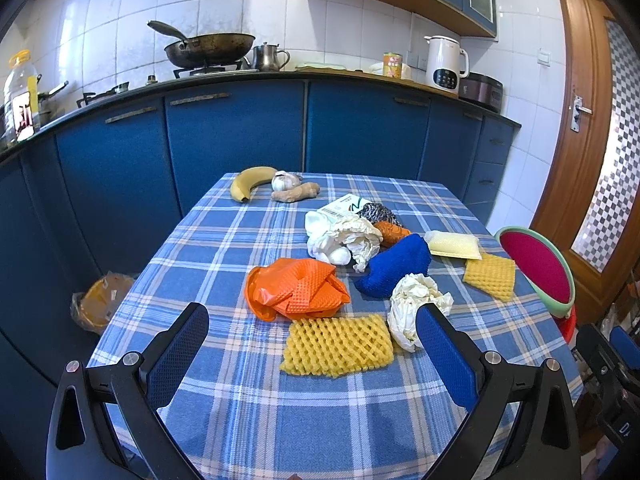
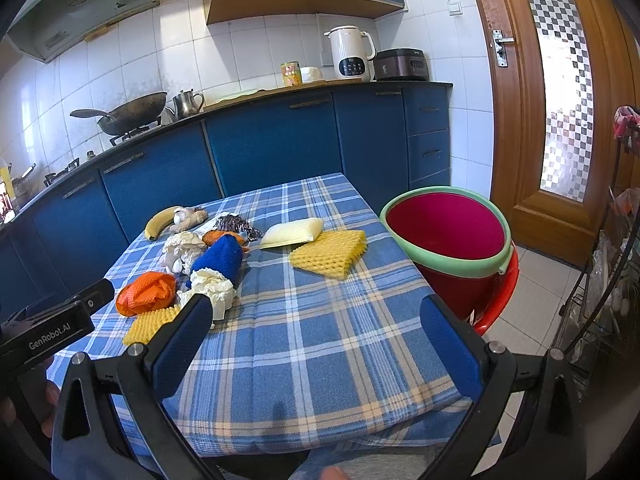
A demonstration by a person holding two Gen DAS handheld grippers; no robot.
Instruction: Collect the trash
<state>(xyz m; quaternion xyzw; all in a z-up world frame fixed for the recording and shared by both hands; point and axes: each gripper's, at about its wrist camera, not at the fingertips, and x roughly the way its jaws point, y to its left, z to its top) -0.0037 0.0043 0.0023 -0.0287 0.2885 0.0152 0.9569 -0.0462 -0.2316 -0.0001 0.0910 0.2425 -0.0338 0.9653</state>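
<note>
Left gripper [image 1: 312,334]: jaws wide, nothing held, hovering low over near edge of table [image 1: 224,408], aimed at nearest litter. Right gripper [image 2: 316,330]: likewise wide and empty, poised over bare cloth toward table's right edge, with the bin close on that side.

Far left corner, from left view: banana [image 1: 250,182], garlic [image 1: 285,180], ginger [image 1: 296,192], touching one another and set apart from the litter; judged food, not trash. Centre cluster: orange net [image 1: 296,288], with yellow net [image 1: 338,346] just in front, nearly between left jaws. Behind these, white wad [image 1: 344,240], packet [image 1: 344,206], scourer [image 1: 378,214], small orange piece [image 1: 392,233], all heaped and touching. Blue cloth [image 1: 396,270] beside heap. Paper ball [image 1: 416,308] touching right finger's tip region in left view; contact not certain. Further right: pale sponge [image 1: 454,245] overlapping second yellow net [image 1: 490,276], well apart from heap.

Bin [image 2: 446,234], green rim, red inside, tilted toward table at right edge; apparently empty, resting on red stool. Tilt judged deliberate, for easy dropping.

Assessment: collection at its start; all litter on table. Yellow net likeliest first pick for left; sponge and net pair nearest right. Risk: light foam slipping from pads; heap pieces dragging together.
</note>
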